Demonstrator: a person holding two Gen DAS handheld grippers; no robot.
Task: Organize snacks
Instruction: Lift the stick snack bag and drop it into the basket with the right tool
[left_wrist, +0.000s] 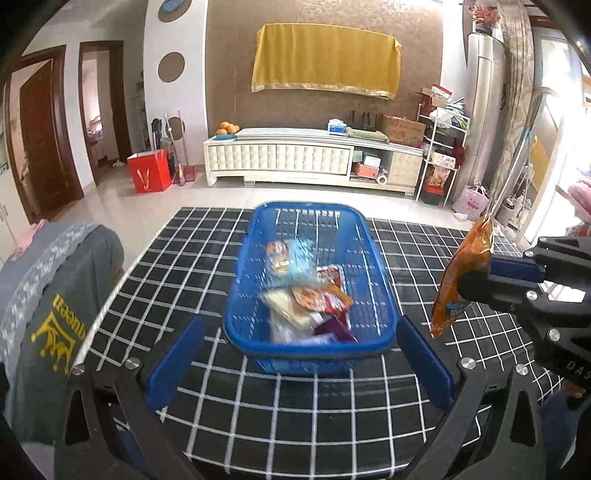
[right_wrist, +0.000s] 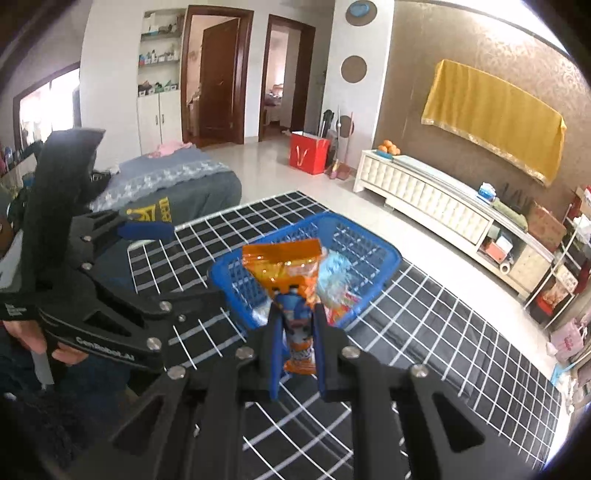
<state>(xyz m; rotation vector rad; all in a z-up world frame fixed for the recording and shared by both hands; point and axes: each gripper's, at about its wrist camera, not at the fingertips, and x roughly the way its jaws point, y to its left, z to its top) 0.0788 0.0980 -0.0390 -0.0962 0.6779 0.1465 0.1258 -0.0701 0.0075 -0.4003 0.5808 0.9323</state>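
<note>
A blue plastic basket (left_wrist: 258, 236) stands on the black-and-white checked tablecloth (left_wrist: 184, 266) and holds several snack packets (left_wrist: 306, 291). My left gripper (left_wrist: 300, 356) is open and empty, its blue pads spread just in front of the basket's near rim. My right gripper (right_wrist: 297, 325) is shut on an orange snack packet (right_wrist: 282, 266) and holds it upright in the air, right of the basket; the packet also shows in the left wrist view (left_wrist: 463, 273). The basket shows behind the packet in the right wrist view (right_wrist: 369, 236).
A grey chair cover (left_wrist: 55, 295) stands at the table's left edge. Beyond the table are a white TV cabinet (left_wrist: 295, 155), a red paper bag (left_wrist: 149, 171) and a wire shelf rack (left_wrist: 439, 158) on the tiled floor.
</note>
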